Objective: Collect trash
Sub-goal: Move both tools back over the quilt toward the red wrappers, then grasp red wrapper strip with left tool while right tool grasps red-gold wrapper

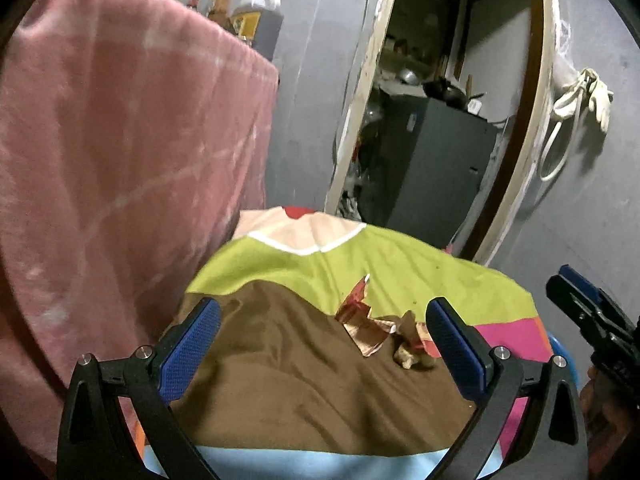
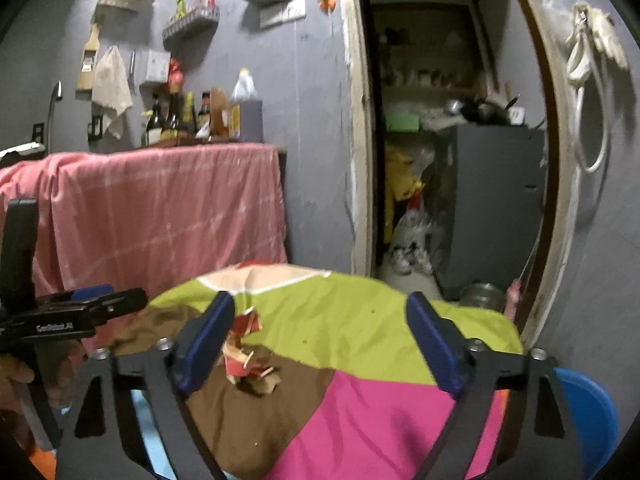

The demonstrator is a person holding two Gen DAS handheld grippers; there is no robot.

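Note:
Crumpled red-and-gold wrapper pieces (image 1: 360, 316) and brownish scraps (image 1: 408, 354) lie on a patchwork cloth (image 1: 280, 380) of brown, green, pink and light blue. My left gripper (image 1: 322, 310) hovers open just short of them, with the trash in front of its right finger (image 1: 456, 352). In the right wrist view the same trash (image 2: 246, 356) lies by the left finger (image 2: 208, 340) of my right gripper (image 2: 320, 304), which stands open with nothing pressed between its pads. Each gripper shows in the other's view: the right gripper (image 1: 580, 304) at the right edge, the left gripper (image 2: 120, 300) at the left.
A pink cloth (image 2: 160, 208) drapes a counter on the left, with bottles (image 2: 180, 120) on top. Behind the patchwork cloth an open doorway (image 2: 440, 160) shows a grey cabinet (image 2: 496, 200) and clutter. A blue plastic object (image 2: 588, 412) sits at the lower right. White gloves (image 1: 588, 96) hang on the wall.

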